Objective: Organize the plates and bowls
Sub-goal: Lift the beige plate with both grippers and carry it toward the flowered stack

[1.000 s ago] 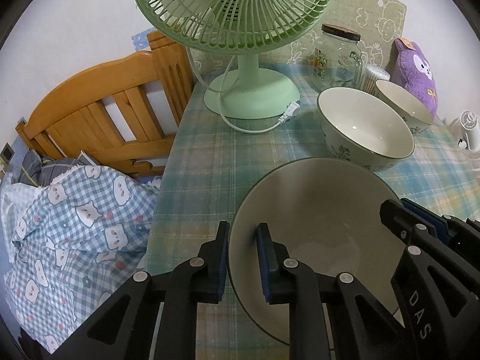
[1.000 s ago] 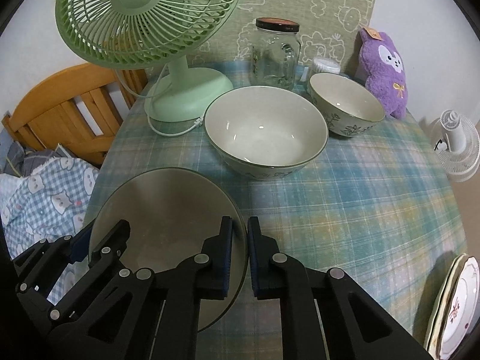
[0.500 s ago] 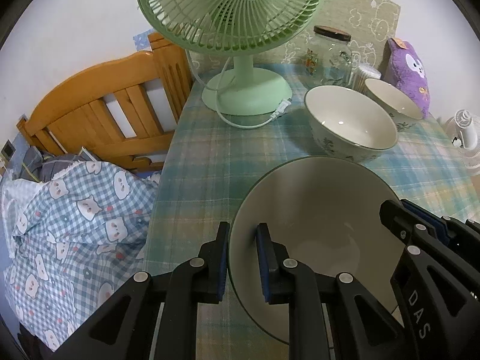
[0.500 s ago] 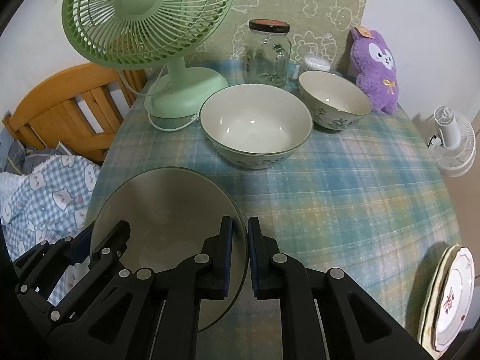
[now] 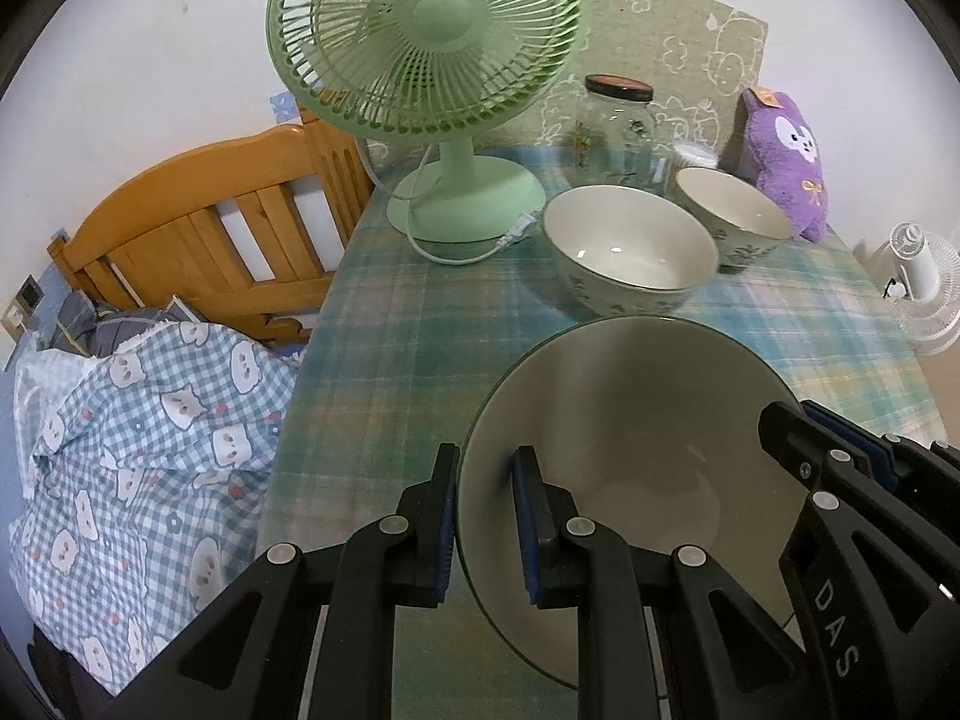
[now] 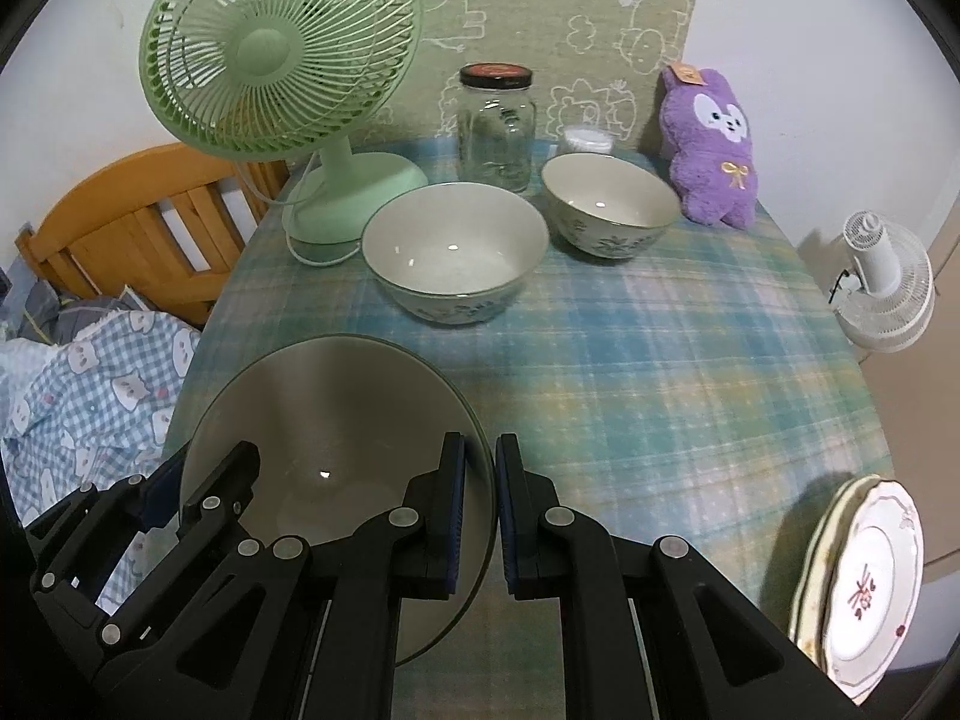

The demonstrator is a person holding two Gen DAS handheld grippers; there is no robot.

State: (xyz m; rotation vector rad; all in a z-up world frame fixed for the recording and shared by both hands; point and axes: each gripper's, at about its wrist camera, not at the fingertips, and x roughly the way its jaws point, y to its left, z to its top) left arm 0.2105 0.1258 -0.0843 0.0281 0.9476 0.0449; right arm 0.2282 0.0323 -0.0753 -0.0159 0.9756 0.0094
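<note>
Left claw (image 5: 485, 525) clamped on the near-left rim of the big bowl (image 5: 630, 420), right claw (image 6: 480, 516) pinching the opposite rim. Held above the checked tablecloth (image 6: 660, 360), mouth tilted up and away; round, so no long axis. Best kept level between both claws, lowered squarely into the medium bowl (image 6: 453, 258) ahead.
</note>
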